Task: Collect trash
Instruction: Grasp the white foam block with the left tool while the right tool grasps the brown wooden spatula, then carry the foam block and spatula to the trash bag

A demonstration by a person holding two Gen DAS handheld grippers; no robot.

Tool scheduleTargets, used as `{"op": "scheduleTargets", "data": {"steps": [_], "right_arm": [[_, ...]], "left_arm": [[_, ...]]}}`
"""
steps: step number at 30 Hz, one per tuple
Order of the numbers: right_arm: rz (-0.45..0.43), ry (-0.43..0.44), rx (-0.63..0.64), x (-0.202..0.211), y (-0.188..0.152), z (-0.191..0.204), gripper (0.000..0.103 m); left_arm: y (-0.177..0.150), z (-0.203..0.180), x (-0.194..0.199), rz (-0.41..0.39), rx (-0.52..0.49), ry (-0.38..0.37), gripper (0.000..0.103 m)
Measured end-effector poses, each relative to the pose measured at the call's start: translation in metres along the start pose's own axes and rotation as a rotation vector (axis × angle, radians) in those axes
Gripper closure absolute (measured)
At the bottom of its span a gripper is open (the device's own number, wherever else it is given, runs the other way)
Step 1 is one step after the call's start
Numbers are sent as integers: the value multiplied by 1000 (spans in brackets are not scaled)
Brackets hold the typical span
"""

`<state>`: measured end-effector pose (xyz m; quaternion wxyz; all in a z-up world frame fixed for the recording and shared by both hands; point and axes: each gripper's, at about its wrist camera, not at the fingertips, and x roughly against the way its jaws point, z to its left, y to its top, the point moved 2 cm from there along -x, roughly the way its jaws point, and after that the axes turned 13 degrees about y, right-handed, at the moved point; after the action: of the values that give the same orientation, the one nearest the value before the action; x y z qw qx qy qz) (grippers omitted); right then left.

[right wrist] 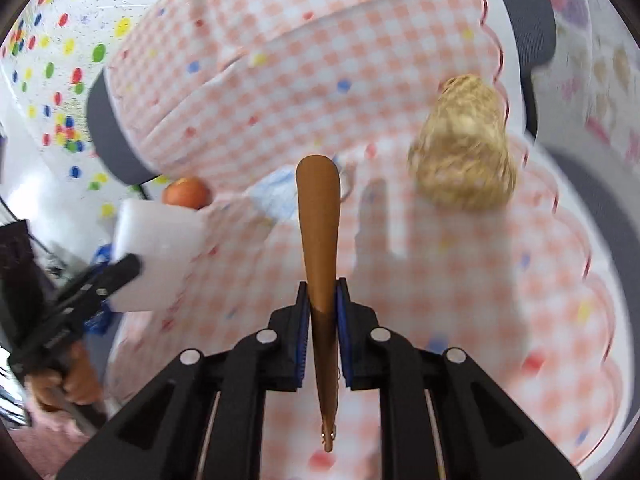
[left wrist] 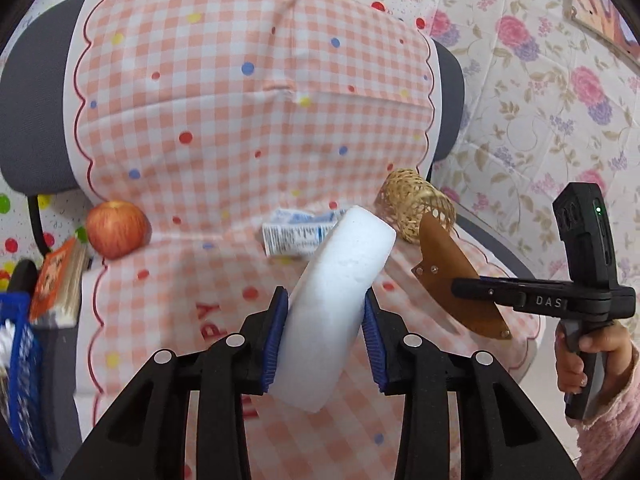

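Left wrist view: the left gripper (left wrist: 325,338) has its blue-padded fingers (left wrist: 276,336) pressed against both sides of a white foam block (left wrist: 336,304), which stands tilted above the pink-and-white checked cloth (left wrist: 224,128) with coloured dots. Beyond the block, touching its far end in this view, lies a crumpled white wrapper with blue print (left wrist: 294,236). A red apple (left wrist: 116,229) sits at the left, right at the cloth's scalloped red edge, and a woven straw basket (left wrist: 414,206) lies on its side at the far right, close to the cloth's right border. Between apple and wrapper the cloth is bare, and a wide stretch of it rises on the far side. A blue mesh bin (left wrist: 18,368) and a small orange book (left wrist: 60,280) crowd the near left edge.

The right gripper (left wrist: 466,289) enters from the right, clamped on a flat brown leather sheath with rivets (left wrist: 452,276), lifted off the cloth just near the basket.

From the right wrist view, that gripper (right wrist: 323,340) holds the sheath (right wrist: 318,216) edge-on between closed pads. The picture is blurred; the basket (right wrist: 466,148) sits far right by the scalloped border, the apple (right wrist: 187,192) far left, the foam block (right wrist: 158,240) at left.
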<state>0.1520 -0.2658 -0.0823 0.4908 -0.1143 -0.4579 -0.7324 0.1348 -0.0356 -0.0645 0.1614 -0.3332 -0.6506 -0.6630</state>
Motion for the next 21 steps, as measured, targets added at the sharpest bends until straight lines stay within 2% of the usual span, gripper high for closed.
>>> {"op": "scheduleTargets", "data": {"steps": [4,8,12,17,19,21], "right_arm": [[-13,-19,-17,12,-30,8,90],[-32,-80,2,6,-44,7,89],[-50,-192,28,5,-57,1,89],[-72,-245,58,4,-59,-2,88],[-85,-255,59,4,-59,-4,88],[-95,-257,55,2,-59,-6,88]], "left_arm": [[-19,0,4,61,38,0,62],[-25,1,5,38,30,48,62],[-30,3,-8,42,-2,158,61],[-32,14,-9,14,32,160,61],[-34,14,-9,9,21,179,67],[-36,15,-3,6,39,165,72]]}}
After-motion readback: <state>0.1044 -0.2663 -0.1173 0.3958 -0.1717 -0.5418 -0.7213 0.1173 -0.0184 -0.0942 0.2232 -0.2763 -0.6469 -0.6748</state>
